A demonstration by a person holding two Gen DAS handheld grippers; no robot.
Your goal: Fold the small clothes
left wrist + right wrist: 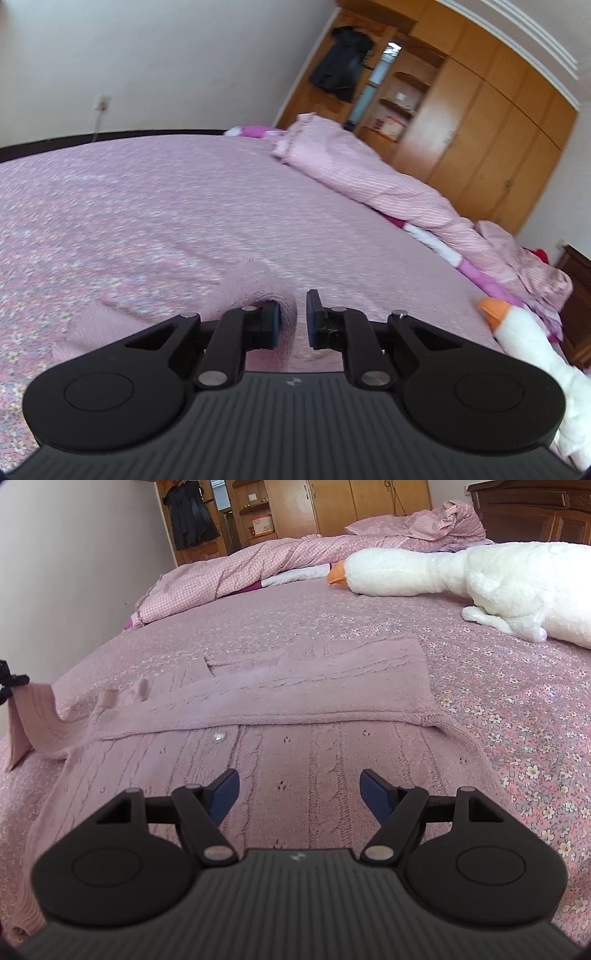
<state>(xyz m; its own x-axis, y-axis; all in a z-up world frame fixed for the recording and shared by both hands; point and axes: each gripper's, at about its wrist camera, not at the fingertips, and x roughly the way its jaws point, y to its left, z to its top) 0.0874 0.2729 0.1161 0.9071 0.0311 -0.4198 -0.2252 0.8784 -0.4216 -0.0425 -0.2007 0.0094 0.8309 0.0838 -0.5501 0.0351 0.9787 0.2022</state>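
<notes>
From the left wrist view the left gripper (pixel 294 317) has its jaws nearly together pinching a sleeve (pixel 255 291) of the pink cardigan (pixel 288 716) off the bed (pixel 147 206), while over on the right wrist view the right gripper (pixel 299 794) hovers spread apart over the cardigan, which lies mostly flat, so I'd say folding's barely begun.

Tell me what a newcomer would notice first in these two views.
A big white plush goose with an orange beak lies at the far right of the bed. A pink knitted cardigan lies spread flat in front of the open right gripper, one sleeve lifted at the left edge.
</notes>
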